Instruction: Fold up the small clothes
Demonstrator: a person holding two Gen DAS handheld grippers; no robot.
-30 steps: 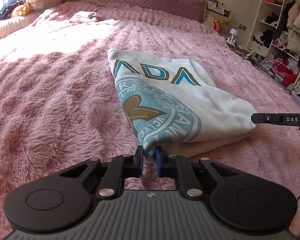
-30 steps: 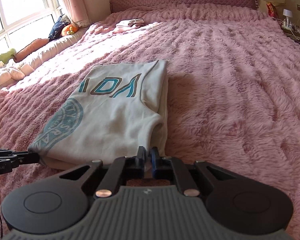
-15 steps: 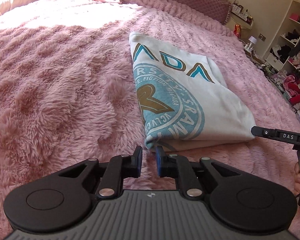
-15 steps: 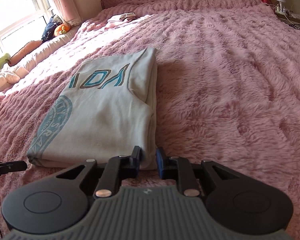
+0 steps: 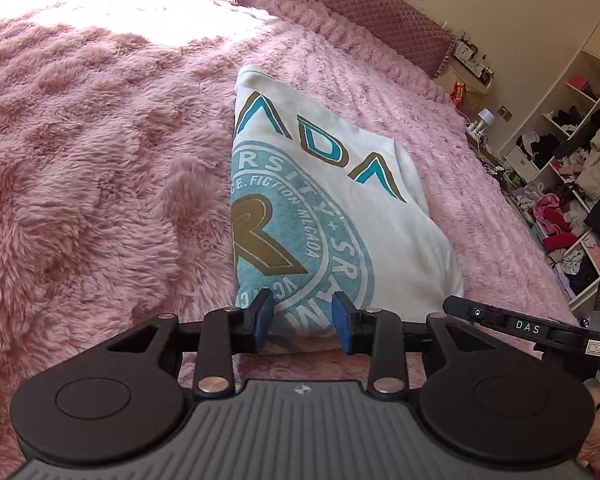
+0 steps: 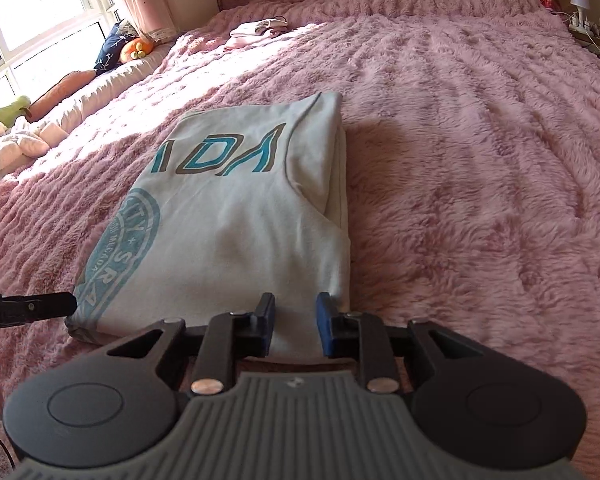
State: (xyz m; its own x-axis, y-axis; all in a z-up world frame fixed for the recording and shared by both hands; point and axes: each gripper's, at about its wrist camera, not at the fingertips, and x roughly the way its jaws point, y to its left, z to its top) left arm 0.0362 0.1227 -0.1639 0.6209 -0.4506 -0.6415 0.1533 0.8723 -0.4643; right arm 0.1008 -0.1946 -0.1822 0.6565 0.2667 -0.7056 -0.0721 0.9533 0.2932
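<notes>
Shirt [image 5: 340, 208], folded, white with teal print, flat on pink bedspread [image 5: 100, 160]. Near edge lies between the spread jaws of left gripper [image 5: 302, 316], which have just been opening, and of right gripper [image 6: 296, 322], parted likewise; pads clear of cloth. Edge beneath both grippers hidden. Print cut off at folds.

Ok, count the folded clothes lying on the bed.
2. The printed white shirt lies folded near the bed's foot, in front of both grippers. A small pale bundle sits far off near the headboard; it may hold more than one piece.
</notes>
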